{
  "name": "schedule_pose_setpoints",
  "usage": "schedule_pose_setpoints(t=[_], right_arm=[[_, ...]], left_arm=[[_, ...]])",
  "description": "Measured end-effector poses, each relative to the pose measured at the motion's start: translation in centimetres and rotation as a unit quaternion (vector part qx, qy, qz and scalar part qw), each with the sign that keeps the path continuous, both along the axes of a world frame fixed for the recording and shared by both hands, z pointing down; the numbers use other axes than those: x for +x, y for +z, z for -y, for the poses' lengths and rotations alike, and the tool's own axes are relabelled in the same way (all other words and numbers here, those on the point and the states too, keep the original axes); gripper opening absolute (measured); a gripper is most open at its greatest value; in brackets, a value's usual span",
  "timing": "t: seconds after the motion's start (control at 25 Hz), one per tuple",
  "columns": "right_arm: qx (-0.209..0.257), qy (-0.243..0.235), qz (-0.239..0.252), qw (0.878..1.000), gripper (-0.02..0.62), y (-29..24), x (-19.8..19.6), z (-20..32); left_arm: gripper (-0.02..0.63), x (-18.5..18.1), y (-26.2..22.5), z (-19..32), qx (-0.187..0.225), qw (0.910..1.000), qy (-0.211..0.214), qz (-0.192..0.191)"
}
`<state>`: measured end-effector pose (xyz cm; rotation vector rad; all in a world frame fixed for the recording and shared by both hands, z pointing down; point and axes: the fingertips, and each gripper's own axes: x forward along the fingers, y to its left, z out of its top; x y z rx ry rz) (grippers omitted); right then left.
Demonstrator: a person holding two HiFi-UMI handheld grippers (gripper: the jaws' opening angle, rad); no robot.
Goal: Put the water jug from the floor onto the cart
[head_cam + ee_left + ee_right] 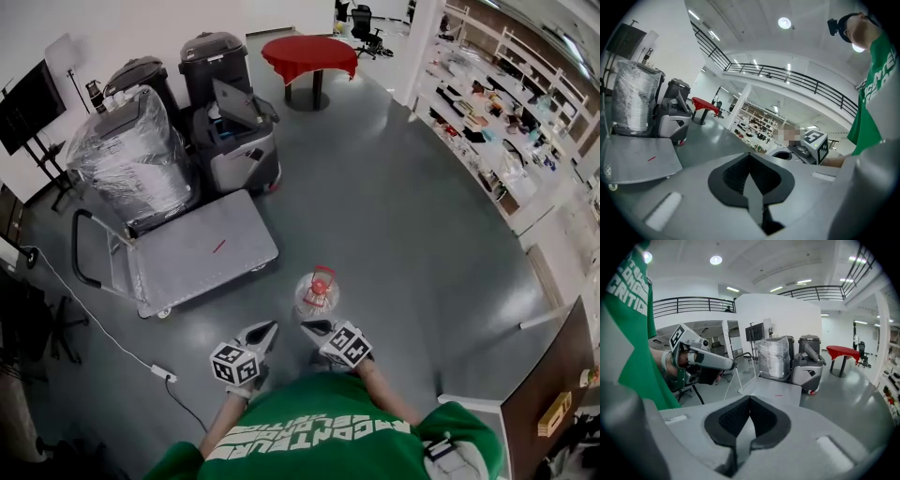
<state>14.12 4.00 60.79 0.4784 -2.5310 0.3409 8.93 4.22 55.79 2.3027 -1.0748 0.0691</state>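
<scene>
My left gripper [268, 330] and right gripper [311, 328] hover short of the cart [202, 251], fingers closed on nothing. The water jug [317, 295] stands on the floor just off the cart's near corner. It is probably heavy, rigid and slick-walled, so I'd take its red handle [320, 277].

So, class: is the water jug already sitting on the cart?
No, the water jug stands on the floor, apart from the cart.
</scene>
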Motion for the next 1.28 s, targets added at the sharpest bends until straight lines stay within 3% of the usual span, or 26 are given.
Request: schedule_pose_setpoints(t=[0.76,1.12,1.28], right_arm=[[-0.010,0.067,0.004,0.998,-0.008,1.3,8.5,5.1],[-0.018,0.067,-0.005,0.998,-0.008,1.9,11.3,5.7],[-0.028,0.063,-0.004,0.998,-0.008,2.4,11.0,6.1]], left_arm=[[0.009,8.2,1.1,5.1,-0.022,0.9977,0.063,0.009],[0.009,10.1,1.2,6.4,-0.022,0.9984,0.052,-0.006],[0.009,9.3,1.6,6.4,-0.027,0.9985,0.043,-0.017]])
